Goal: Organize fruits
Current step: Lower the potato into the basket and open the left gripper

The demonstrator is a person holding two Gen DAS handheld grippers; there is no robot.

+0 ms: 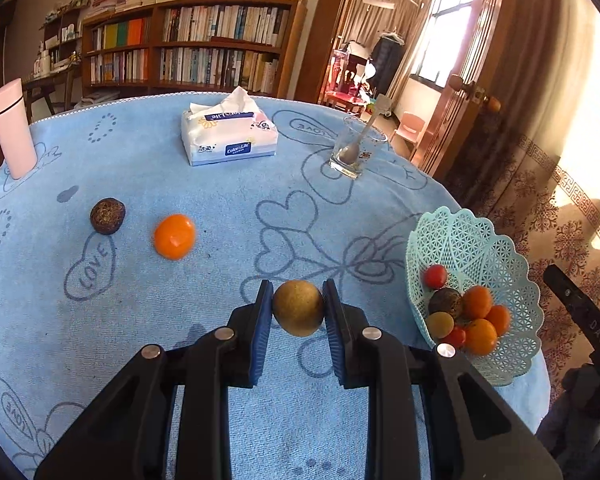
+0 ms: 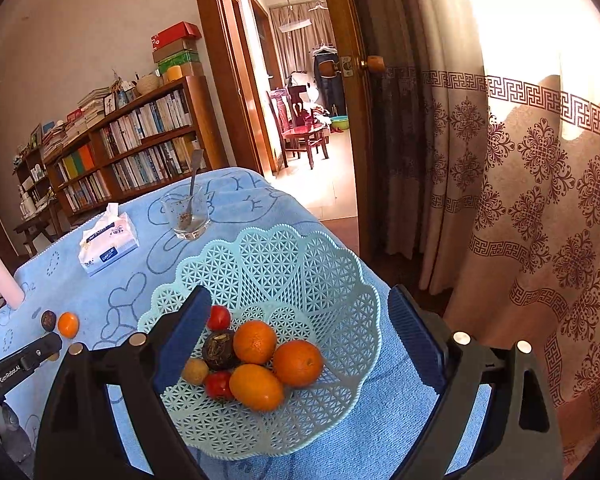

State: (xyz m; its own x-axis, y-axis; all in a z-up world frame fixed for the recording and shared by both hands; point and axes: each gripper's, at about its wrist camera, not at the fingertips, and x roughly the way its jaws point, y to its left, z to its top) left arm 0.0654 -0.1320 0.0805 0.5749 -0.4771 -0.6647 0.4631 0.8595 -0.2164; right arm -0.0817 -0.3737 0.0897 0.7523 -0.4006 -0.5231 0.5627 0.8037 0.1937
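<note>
Here the left gripper (image 1: 298,308) clamps a round, dull golden-brown fruit (image 1: 298,307) squarely between its two blue ribbed pads, the fruit lifted clear of the pale blue towelling cloth (image 1: 204,192) printed with hearts and the word LOVE. Ahead of this claw and off to its left lie a glossy orange mandarin (image 1: 174,237) and, just beyond it, a dark brown wrinkled ball-shaped fruit (image 1: 107,216), the two near each other but apart. To the claw's right sits the mint-green lattice plastic basket (image 1: 496,248), tilted toward the camera. Further ahead stand a white pack of tissues (image 1: 229,136), a clear glass tumbler (image 1: 354,152) with a metal spoon (image 1: 362,136) in it, and, far left, a pale pink flask (image 1: 13,128).

The right gripper (image 2: 300,336) stands wide apart, nothing pressed between its pads; no earlier view is at hand. The basket lies directly below and between its fingers, holding three orange citrus fruits (image 2: 298,362), two red cherry tomatoes (image 2: 219,317), a dark wrinkled fruit (image 2: 218,350) and a small tan fruit (image 2: 196,371), all clustered touching at the bottom.
</note>
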